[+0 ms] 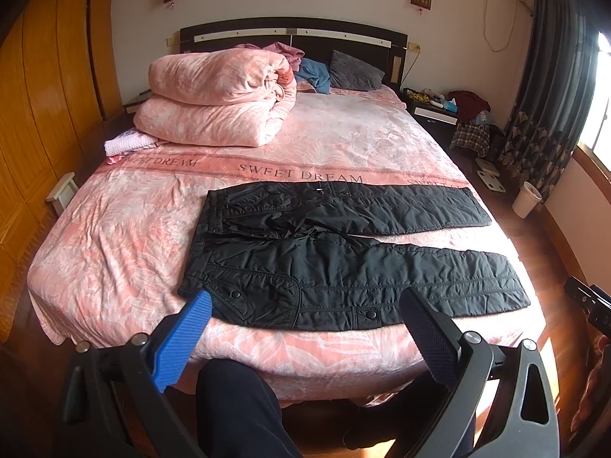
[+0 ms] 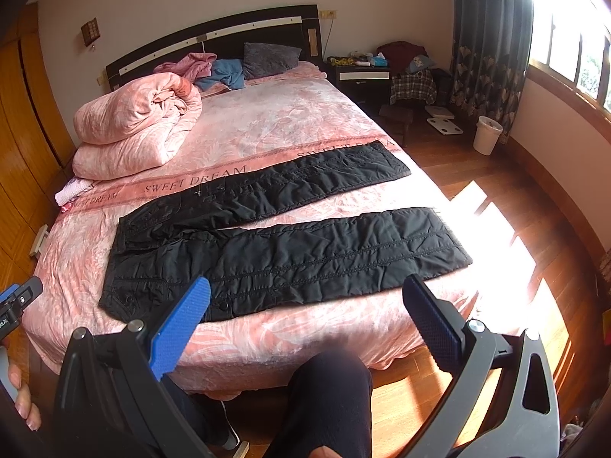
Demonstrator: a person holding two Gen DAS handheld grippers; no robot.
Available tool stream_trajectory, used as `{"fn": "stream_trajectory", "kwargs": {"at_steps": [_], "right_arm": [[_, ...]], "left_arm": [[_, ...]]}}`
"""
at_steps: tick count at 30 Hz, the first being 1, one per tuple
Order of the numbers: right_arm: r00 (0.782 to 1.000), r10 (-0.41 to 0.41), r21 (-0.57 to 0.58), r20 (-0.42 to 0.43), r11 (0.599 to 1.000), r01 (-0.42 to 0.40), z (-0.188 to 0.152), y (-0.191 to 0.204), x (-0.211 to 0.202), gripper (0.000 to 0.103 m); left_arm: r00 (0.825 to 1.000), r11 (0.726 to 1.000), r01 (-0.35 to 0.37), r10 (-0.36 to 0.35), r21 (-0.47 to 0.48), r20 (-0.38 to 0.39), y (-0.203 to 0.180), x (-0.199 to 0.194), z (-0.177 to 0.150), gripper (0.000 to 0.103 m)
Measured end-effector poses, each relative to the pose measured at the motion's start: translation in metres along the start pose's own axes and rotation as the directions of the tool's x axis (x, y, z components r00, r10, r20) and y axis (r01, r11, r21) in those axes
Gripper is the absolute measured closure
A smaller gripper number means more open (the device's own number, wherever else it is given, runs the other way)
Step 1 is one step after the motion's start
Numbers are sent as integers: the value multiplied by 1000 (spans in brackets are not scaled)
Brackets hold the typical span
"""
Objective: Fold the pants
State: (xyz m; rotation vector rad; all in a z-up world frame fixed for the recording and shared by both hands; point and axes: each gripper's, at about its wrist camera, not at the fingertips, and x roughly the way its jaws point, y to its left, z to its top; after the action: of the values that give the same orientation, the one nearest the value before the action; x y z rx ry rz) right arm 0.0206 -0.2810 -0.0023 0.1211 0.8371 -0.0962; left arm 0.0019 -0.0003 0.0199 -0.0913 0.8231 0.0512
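Left wrist view first: the left gripper (image 1: pixel 305 305) hangs released, one ribbed blue pad and one black pad spread wide, nothing between them, above the person's dark-trousered knee (image 1: pixel 236 400). Right wrist view shows the same: the right gripper (image 2: pixel 305 301) is splayed and empty over the near edge. Just beyond lie the pants (image 1: pixel 343 267), black, quilted and padded, flat on the pink bedspread (image 1: pixel 114 236), waistband toward the left, both legs parted and running right. They look soft, puffy and a little slick, probably light but springy. The best holds are likely the stiffer stitched waistband and the hem cuffs. Farther back sits a rolled pink duvet (image 1: pixel 217 95), then a dark headboard (image 1: pixel 290 30).
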Motion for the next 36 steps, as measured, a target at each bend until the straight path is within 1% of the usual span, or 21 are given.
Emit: {"fn": "stream_trajectory", "kwargs": {"at_steps": [19,27,31,34,36], "right_arm": [[1000,-5,6,-10,1000,6,-1,-3,4,2],[1000,-8,7,-16,1000,8,-2,-2,7,2],[1000,-8,6,-22,1000,8,-2,0,13,2],[999,4,8,-32,1000,-4,-3,1,21,2],[998,37,16,-54,999,-36,-4,0,33,2]], "left_arm": [[1000,1000,0,0,-2,-4,-1,1,-3,4],[1000,1000,7,-7,-6,-12,-2,5,-11,4],[1000,1000,23,-23,-9,-21,0,20,-17,4],[997,997,72,-72,-12,-32,6,32,-20,4],[990,991,128,-130,-40,-52,22,50,-24,4]]}}
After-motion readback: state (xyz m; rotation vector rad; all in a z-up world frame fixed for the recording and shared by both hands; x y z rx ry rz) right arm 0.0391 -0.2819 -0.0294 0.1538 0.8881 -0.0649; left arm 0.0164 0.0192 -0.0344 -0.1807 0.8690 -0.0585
